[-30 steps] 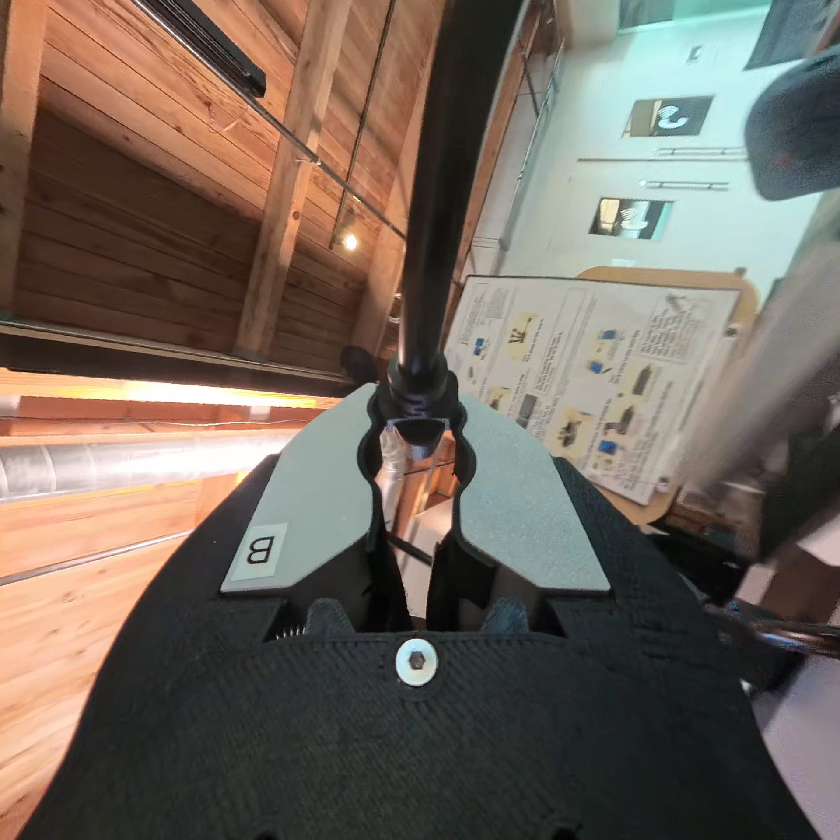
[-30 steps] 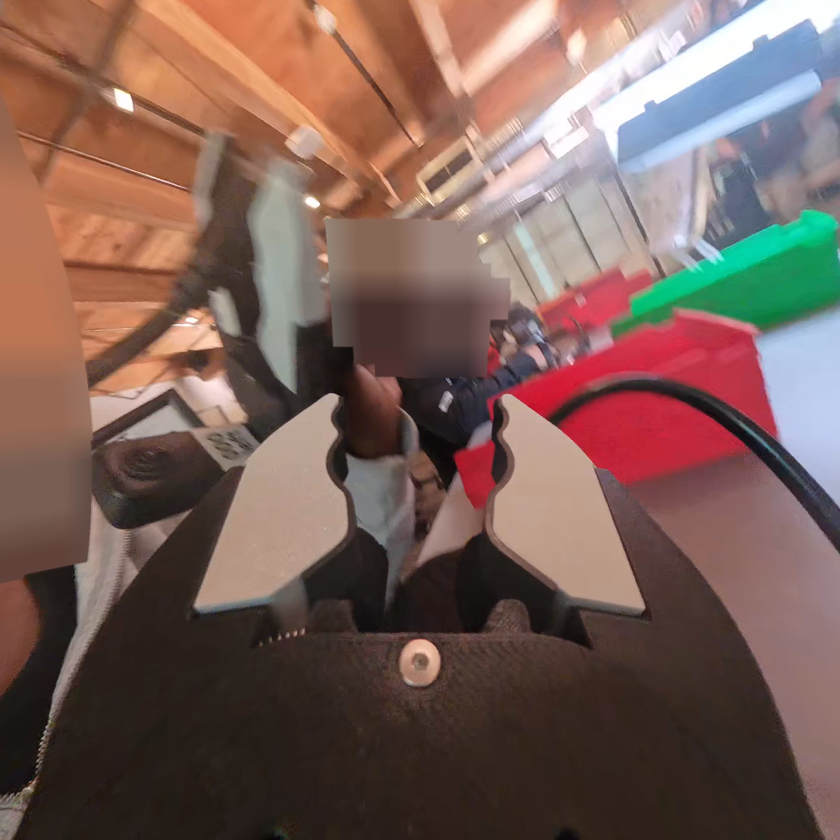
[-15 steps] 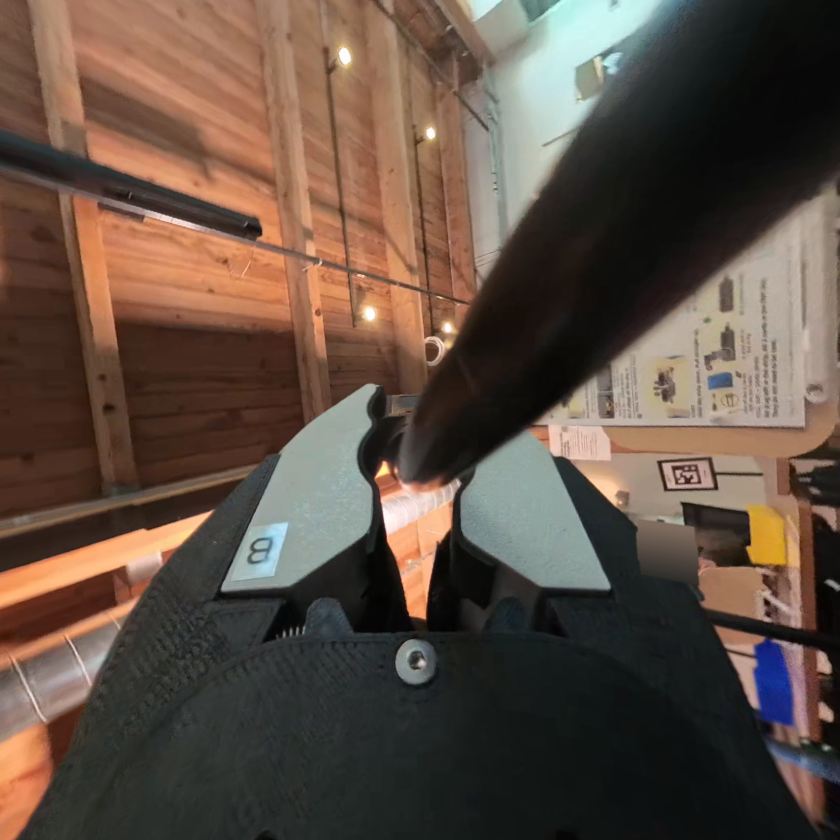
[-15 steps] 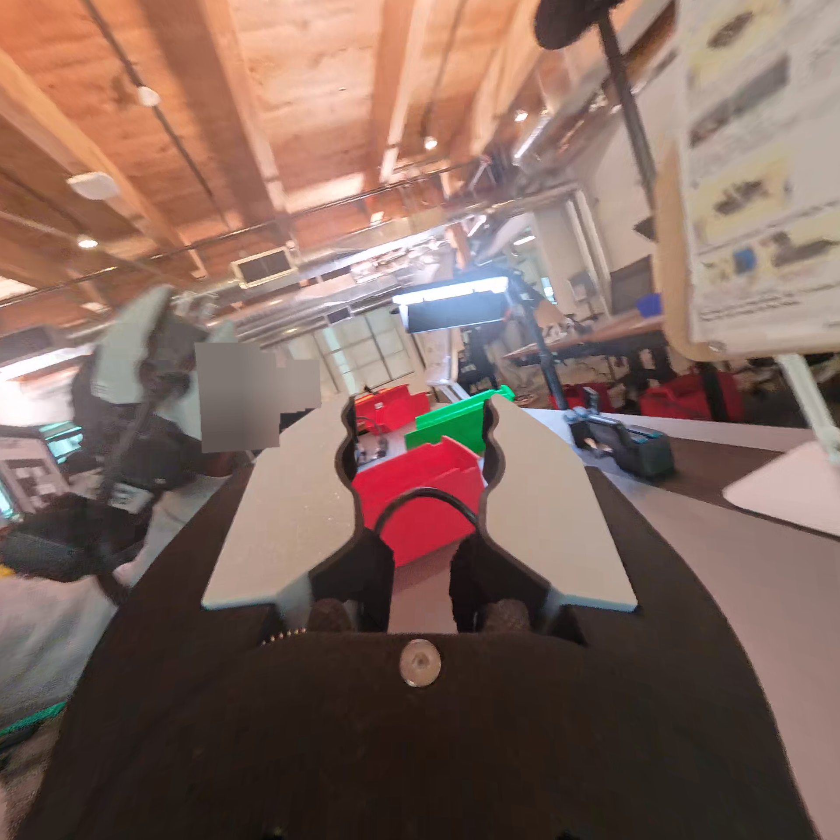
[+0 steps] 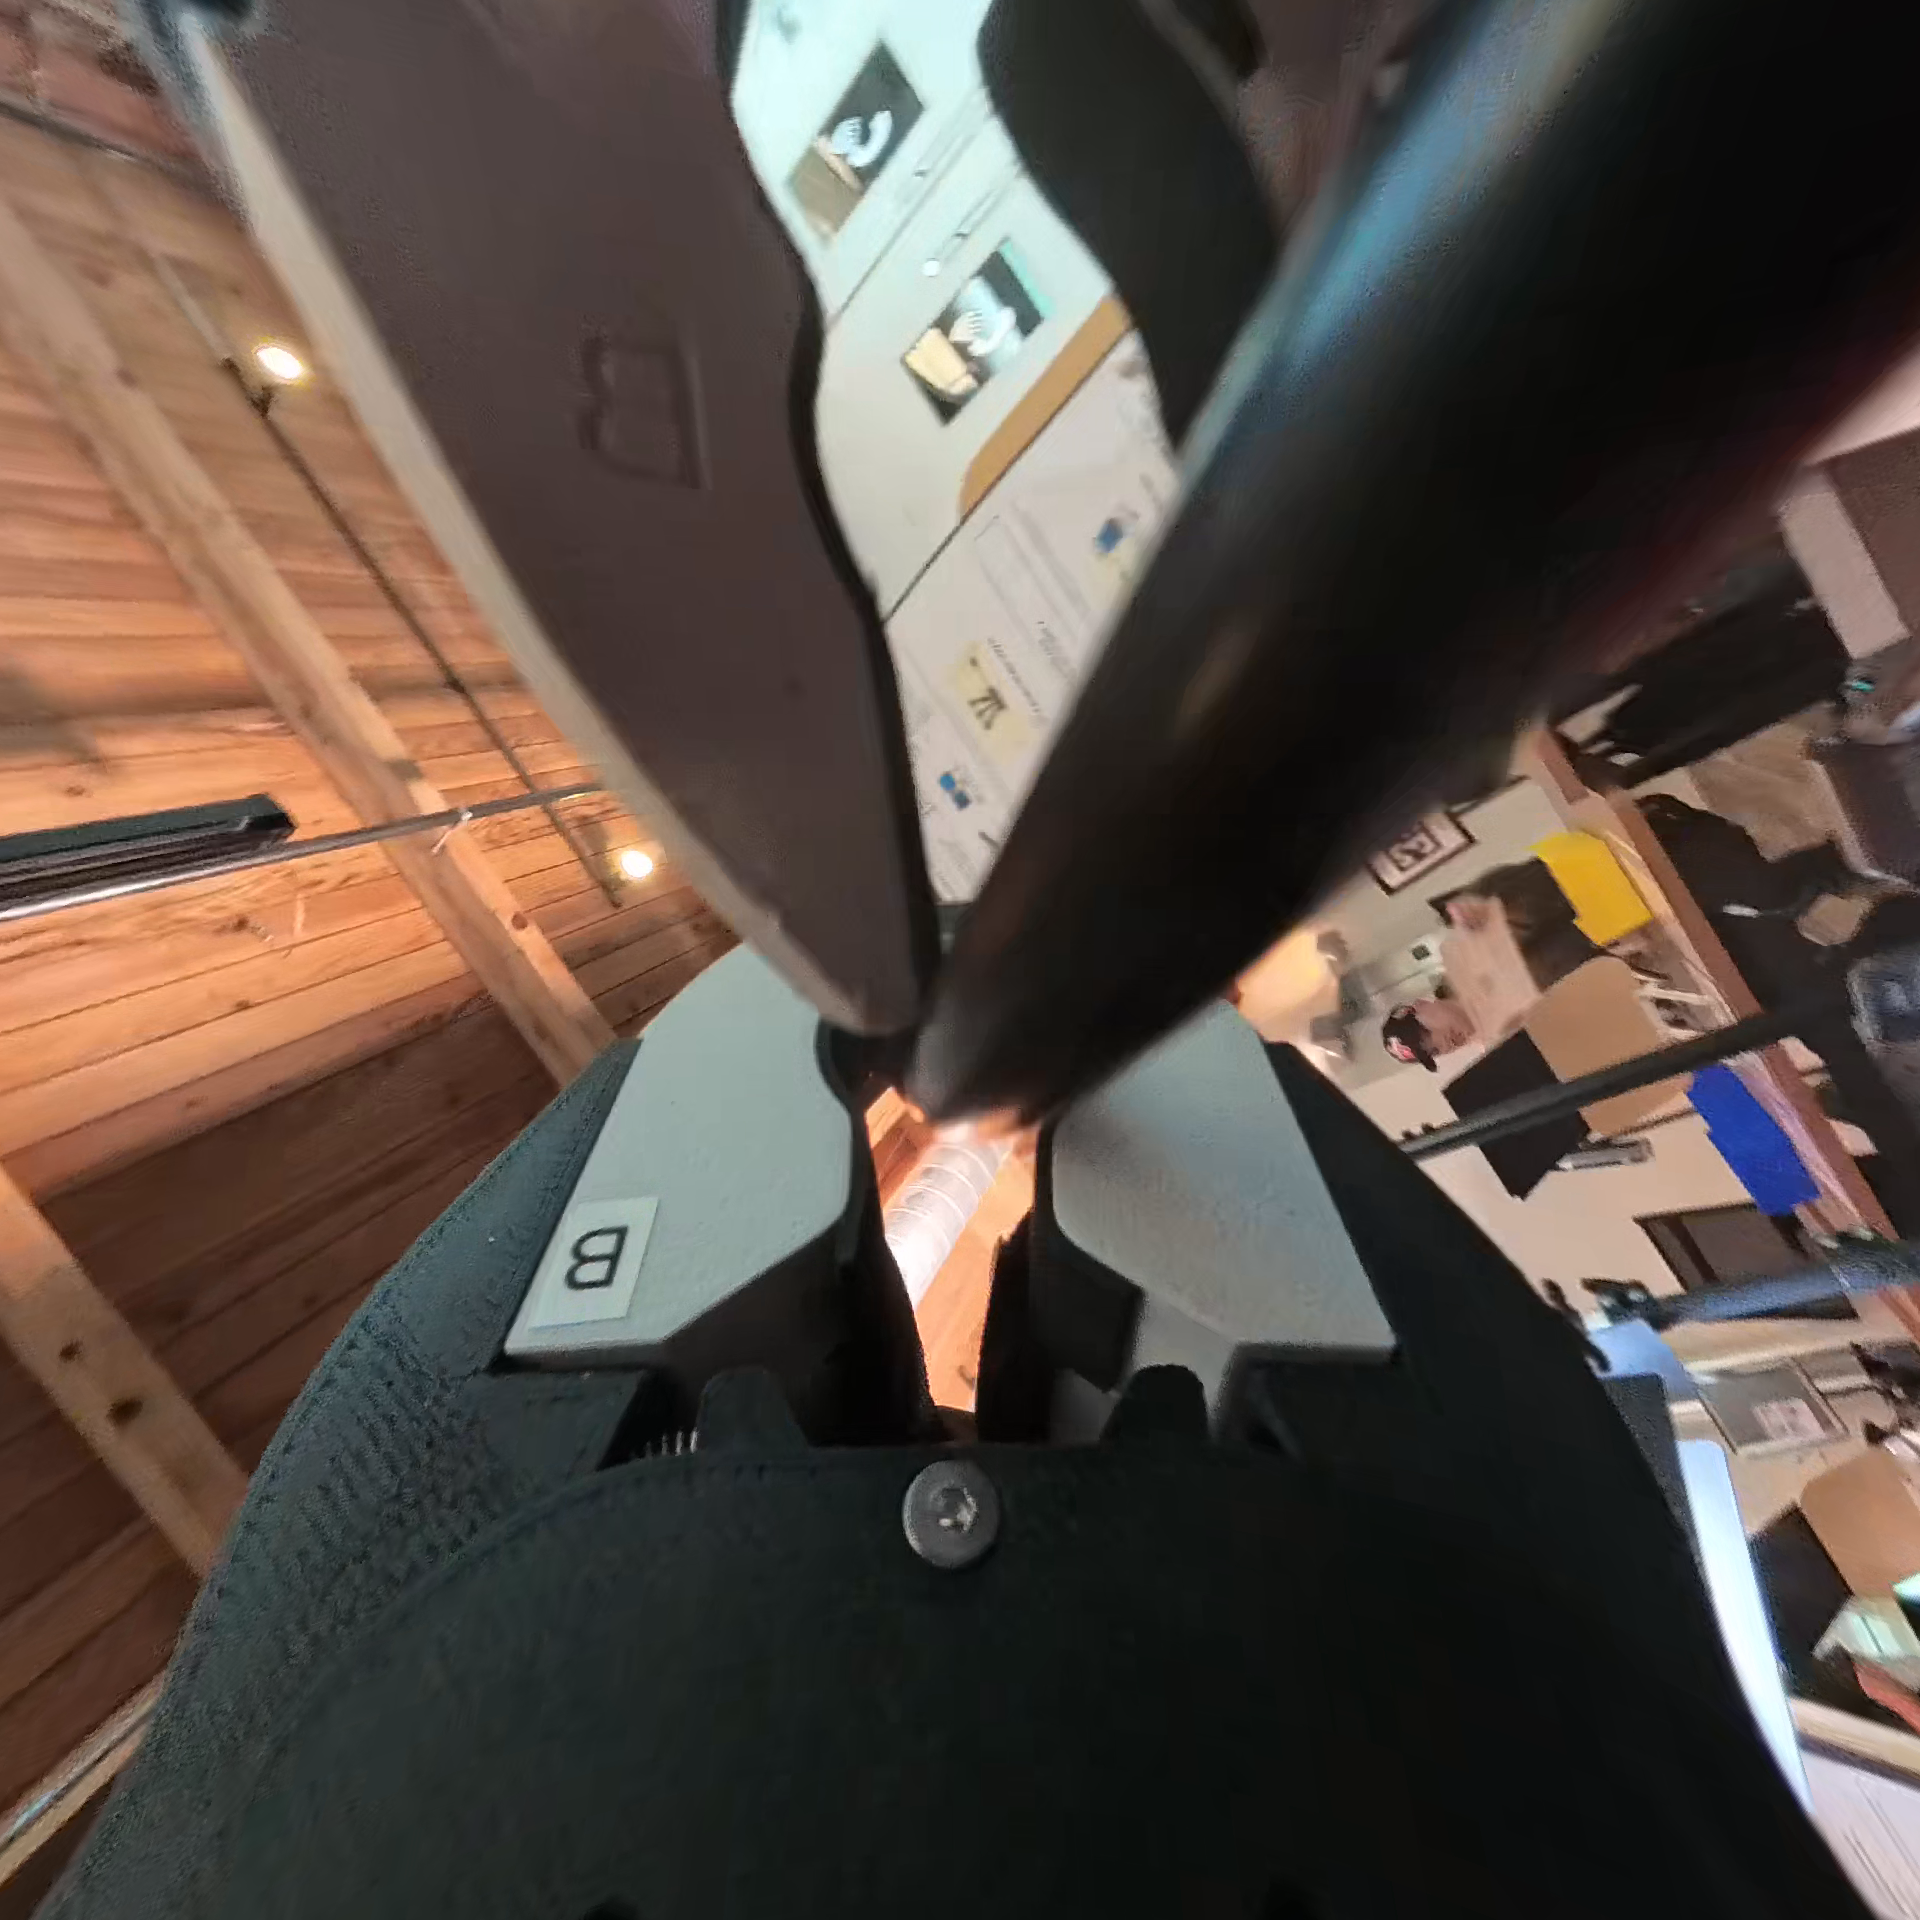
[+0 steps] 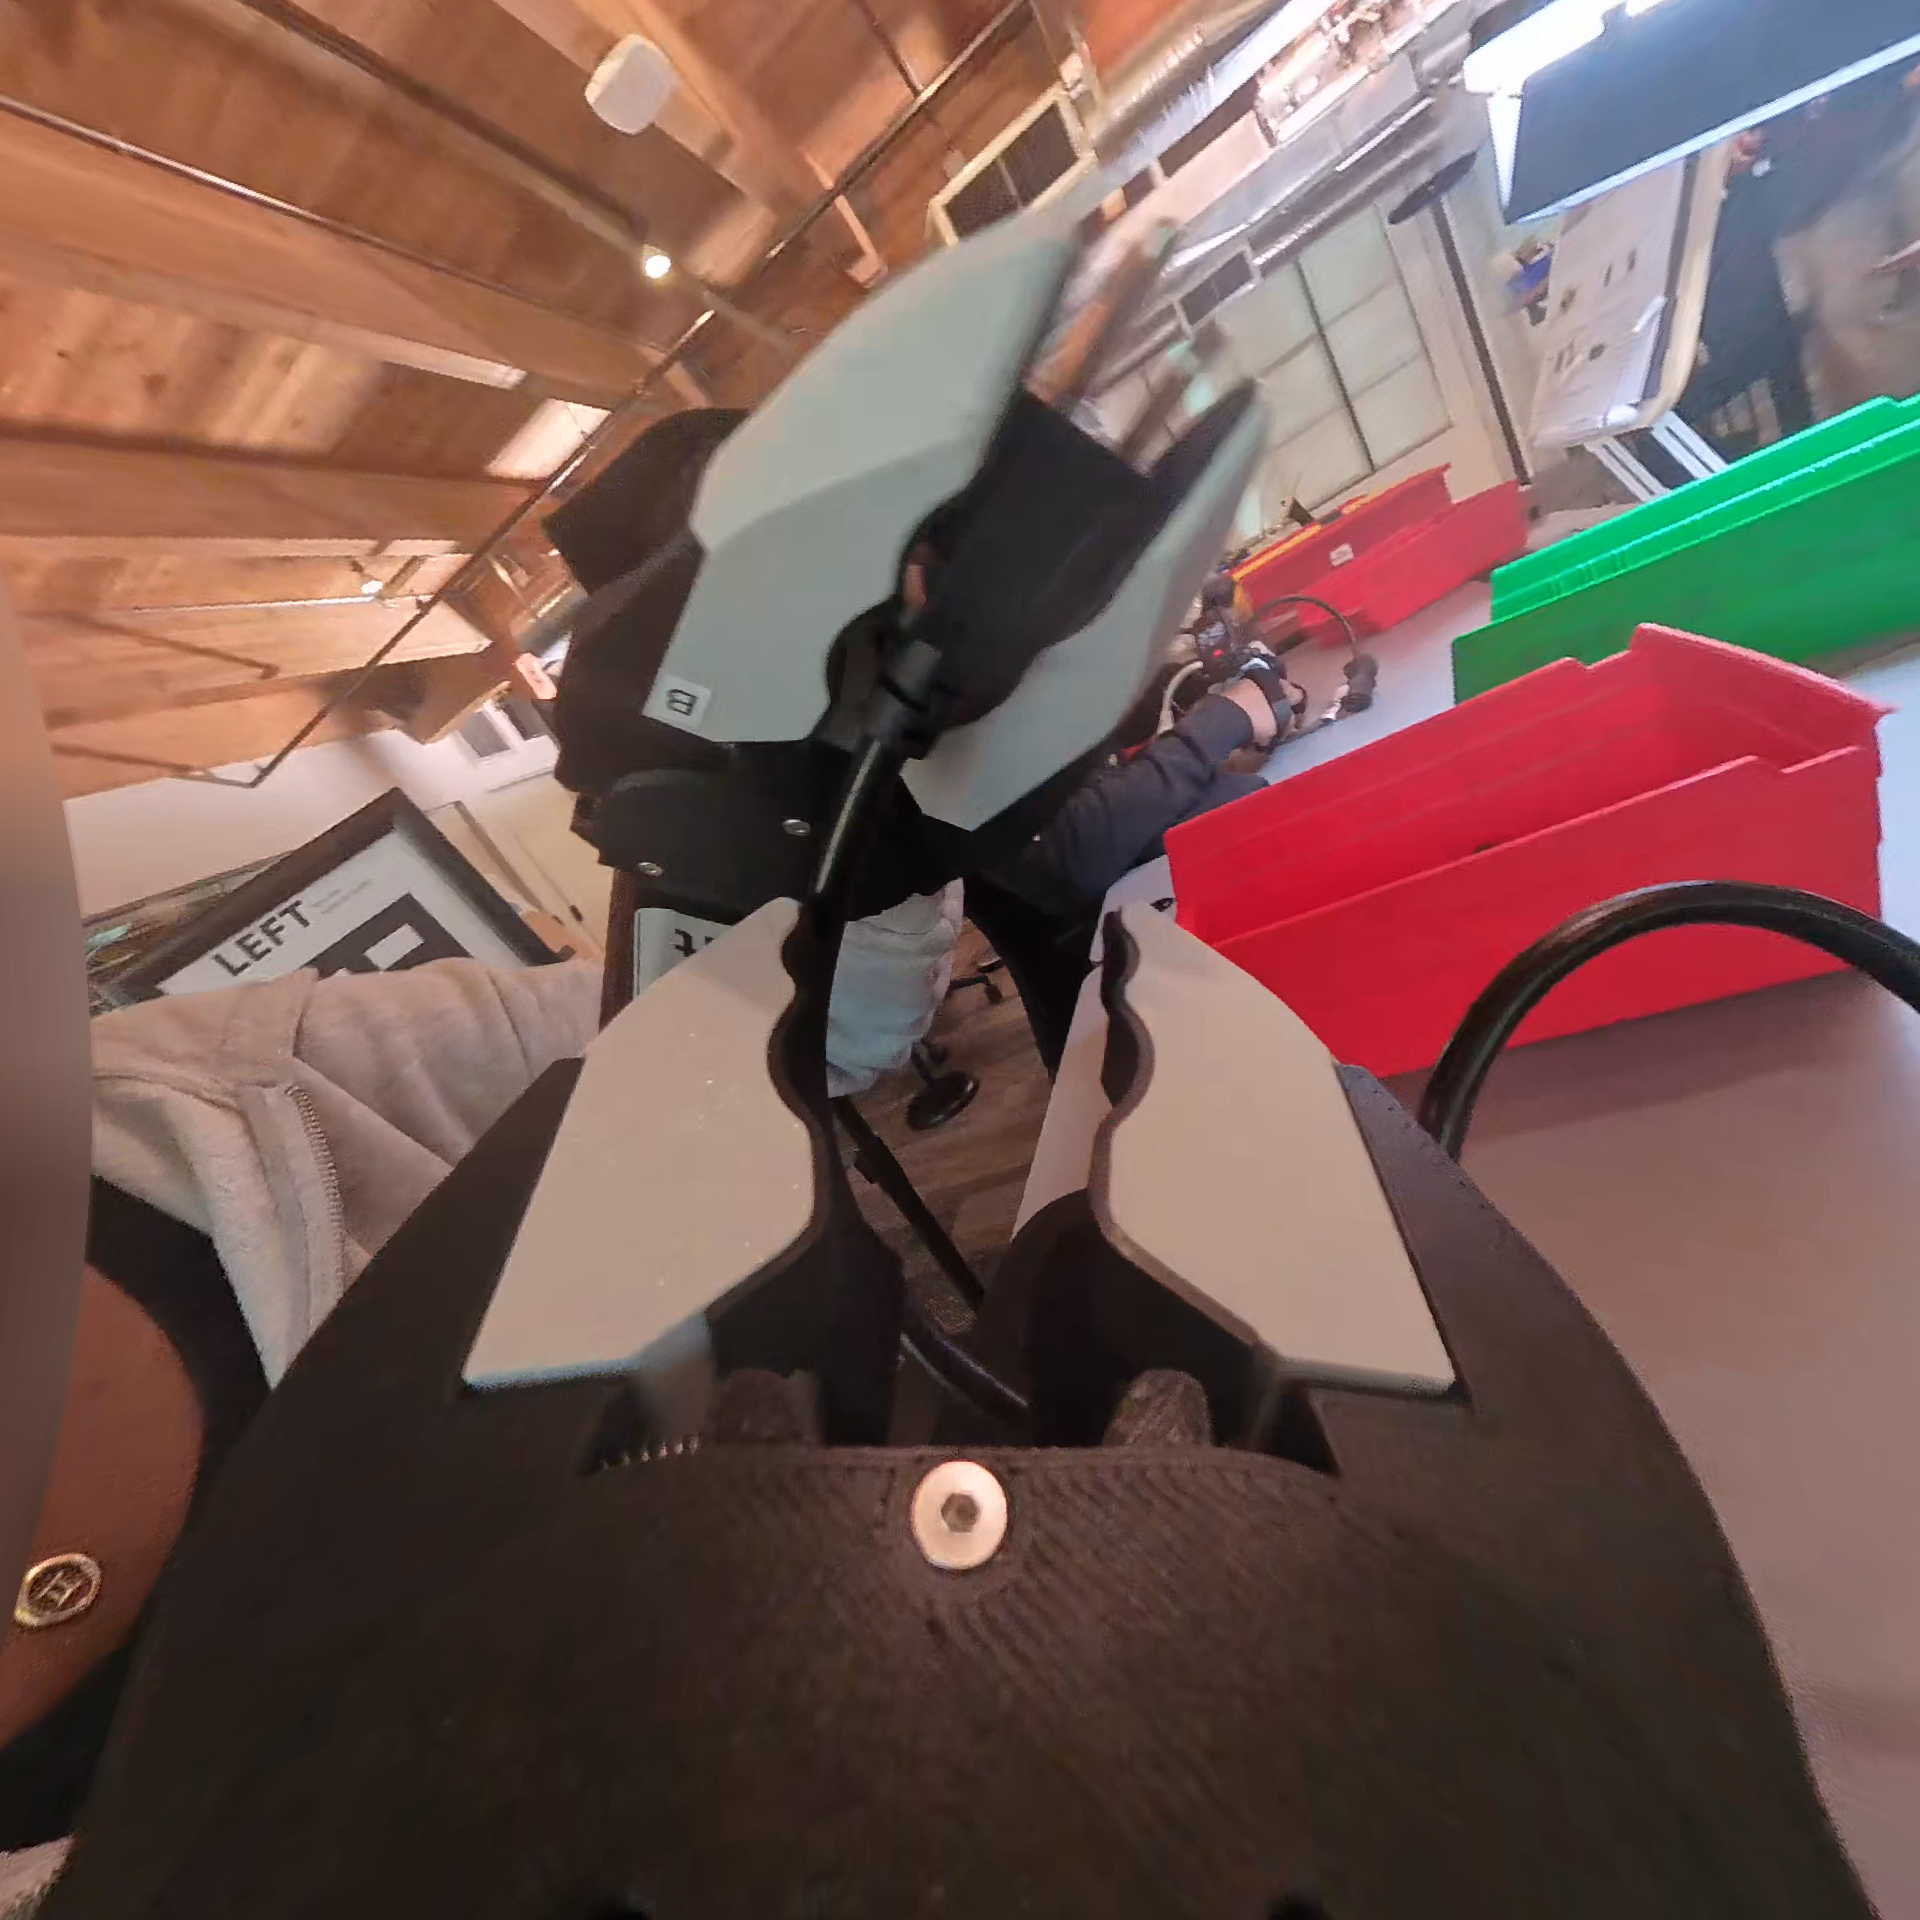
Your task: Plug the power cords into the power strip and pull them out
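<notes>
Power cord (image 6: 831, 997): black, glossy, thin; hanging from the left gripper, passing between the right gripper's fingers
Left gripper (image 6: 914, 665): clamping the cord's ribbed end
Right gripper (image 6: 951, 935): gaping wide, gripping nothing
Red bin (image 6: 1558, 831): sitting beside

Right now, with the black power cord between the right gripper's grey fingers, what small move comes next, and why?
Probably close the right gripper on the black power cord: its jaws stand open with the cord running between them, while the left gripper clamps it above.
</notes>
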`<state>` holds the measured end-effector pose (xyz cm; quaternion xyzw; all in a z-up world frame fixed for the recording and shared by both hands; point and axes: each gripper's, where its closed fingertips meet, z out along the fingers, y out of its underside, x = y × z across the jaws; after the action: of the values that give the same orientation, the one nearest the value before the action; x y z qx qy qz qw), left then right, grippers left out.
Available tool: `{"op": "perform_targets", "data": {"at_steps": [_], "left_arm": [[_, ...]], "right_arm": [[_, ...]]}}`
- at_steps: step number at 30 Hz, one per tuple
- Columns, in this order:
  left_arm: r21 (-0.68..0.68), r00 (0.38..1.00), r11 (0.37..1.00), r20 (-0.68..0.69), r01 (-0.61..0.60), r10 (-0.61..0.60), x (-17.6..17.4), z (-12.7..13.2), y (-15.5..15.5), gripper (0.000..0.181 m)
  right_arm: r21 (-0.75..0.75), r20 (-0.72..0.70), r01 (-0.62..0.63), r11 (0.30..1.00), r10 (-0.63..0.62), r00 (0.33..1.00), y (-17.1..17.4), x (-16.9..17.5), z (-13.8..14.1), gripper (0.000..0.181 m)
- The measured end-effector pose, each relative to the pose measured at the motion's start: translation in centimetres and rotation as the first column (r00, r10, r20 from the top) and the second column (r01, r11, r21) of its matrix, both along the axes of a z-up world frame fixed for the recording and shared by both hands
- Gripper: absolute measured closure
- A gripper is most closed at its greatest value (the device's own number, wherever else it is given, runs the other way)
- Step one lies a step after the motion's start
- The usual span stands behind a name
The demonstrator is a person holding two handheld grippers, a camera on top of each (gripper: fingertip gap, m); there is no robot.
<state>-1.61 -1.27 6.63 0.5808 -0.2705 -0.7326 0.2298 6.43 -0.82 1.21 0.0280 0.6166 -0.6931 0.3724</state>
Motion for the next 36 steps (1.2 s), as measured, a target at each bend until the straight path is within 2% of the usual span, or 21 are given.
{"op": "perform_targets", "data": {"at_steps": [4, 6, 8, 10, 13, 16, 18, 21, 23, 24, 25, 26, 28, 29, 30, 31, 32, 33, 34, 35, 36], "left_arm": [[-0.043, 0.996, 0.999, 0.085, -0.027, 0.03, -0.5, -2.1, 0.2, 0.153], [-0.064, 0.994, 0.998, 0.107, -0.028, 0.035, -0.5, -3.4, 0.6, 0.153], [-0.05, 0.995, 0.998, 0.099, -0.025, 0.03, -0.5, -3.7, 0.9, 0.153], [-0.012, 0.995, 0.999, 0.09, -0.033, 0.034, -0.6, -3.7, 0.9, 0.152], [0.047, 0.999, 0.999, 0.042, 0.022, -0.024, -0.4, -3.0, 1.4, 0.151], [0.197, 0.993, 0.974, 0.02, 0.112, -0.118, 0.2, -2.2, 2.1, 0.148], [0.35, 0.981, 0.922, 0.034, 0.169, -0.193, 0.8, -1.7, 2.6, 0.144], [0.619, 0.946, 0.766, 0.113, 0.172, -0.303, 1.9, -1.9, 2.5, 0.136], [0.729, 0.919, 0.668, 0.15, 0.146, -0.364, 2.5, -2.7, 2.2, 0.134], [0.75, 0.912, 0.647, 0.159, 0.139, -0.379, 2.7, -3.0, 2.1, 0.132], [0.733, 0.914, 0.66, 0.141, 0.162, -0.381, 3.0, -3.2, 1.9, 0.132], [0.674, 0.923, 0.708, 0.1, 0.211, -0.37, 3.5, -3.1, 1.8, 0.132], [0.438, 0.955, 0.854, -0.041, 0.282, -0.294, 4.5, -2.6, 1.2, 0.132], [0.283, 0.96, 0.92, -0.142, 0.272, -0.241, 4.9, -2.2, 0.5, 0.132], [0.188, 0.954, 0.947, -0.206, 0.259, -0.219, 5.2, -2.1, -0.2, 0.132], [0.255, 0.961, 0.935, -0.19, 0.247, -0.202, 5.0, -2.7, -1.3, 0.132], [0.465, 0.973, 0.855, -0.101, 0.229, -0.206, 4.5, -3.8, -2.2, 0.133], [0.722, 0.963, 0.671, 0.023, 0.17, -0.269, 3.9, -5.4, -2.3, 0.132], [0.906, 0.904, 0.42, 0.135, 0.053, -0.405, 3.8, -7.1, -1.2, 0.129], [0.98, 0.798, 0.184, 0.175, -0.082, -0.577, 4.4, -8.0, 0.9, 0.127], [0.981, 0.69, -0.011, 0.128, -0.193, -0.712, 5.1, -7.8, 2.7, 0.126]], "right_arm": [[-0.053, 0.034, -0.063, 0.997, 0.065, 0.997, -0.1, 1.0, 0.5, 0.133], [-0.067, 0.082, -0.083, 0.994, 0.089, 0.993, -0.2, 1.1, 0.4, 0.144], [-0.068, 0.078, -0.08, 0.994, 0.085, 0.993, -0.2, 0.7, -0.3, 0.162], [-0.074, 0.105, -0.108, 0.991, 0.116, 0.988, 0.0, 0.6, -0.3, 0.163], [-0.058, 0.037, -0.1, 0.993, 0.103, 0.994, 0.3, 0.4, -0.4, 0.164], [0.001, -0.111, -0.064, 0.998, 0.064, 0.992, 0.6, 0.3, -1.0, 0.167], [0.033, -0.223, -0.026, 0.999, 0.033, 0.974, 0.8, 0.1, -1.4, 0.168], [0.069, -0.326, -0.023, 0.997, 0.044, 0.944, 1.5, 0.4, -1.3, 0.167], [0.106, -0.377, -0.024, 0.994, 0.062, 0.924, 1.6, 0.7, -1.7, 0.166], [0.126, -0.394, -0.016, 0.992, 0.065, 0.917, 1.6, 0.8, -2.0, 0.166], [0.141, -0.412, 0.001, 0.99, 0.058, 0.909, 1.4, 0.7, -2.4, 0.166], [0.157, -0.437, 0.027, 0.987, 0.045, 0.898, 1.2, 0.4, -2.8, 0.168], [0.165, -0.492, 0.088, 0.982, 0.005, 0.87, 1.0, -0.4, -3.4, 0.168], [0.159, -0.499, 0.11, 0.981, -0.016, 0.866, 1.2, -0.9, -3.3, 0.168], [0.145, -0.498, 0.132, 0.981, -0.043, 0.866, 1.4, -1.4, -2.9, 0.169], [0.131, -0.5, 0.158, 0.979, -0.072, 0.863, 1.6, -2.0, -2.6, 0.169], [0.133, -0.517, 0.186, 0.974, -0.092, 0.851, 1.8, -2.5, -2.6, 0.169], [0.15, -0.546, 0.216, 0.965, -0.101, 0.832, 1.9, -2.9, -2.9, 0.169], [0.17, -0.579, 0.245, 0.955, -0.105, 0.808, 1.9, -3.3, -3.4, 0.169], [0.183, -0.612, 0.269, 0.946, -0.104, 0.784, 1.8, -3.6, -3.8, 0.169], [0.198, -0.64, 0.285, 0.938, -0.097, 0.762, 1.6, -3.7, -4.3, 0.169]]}}
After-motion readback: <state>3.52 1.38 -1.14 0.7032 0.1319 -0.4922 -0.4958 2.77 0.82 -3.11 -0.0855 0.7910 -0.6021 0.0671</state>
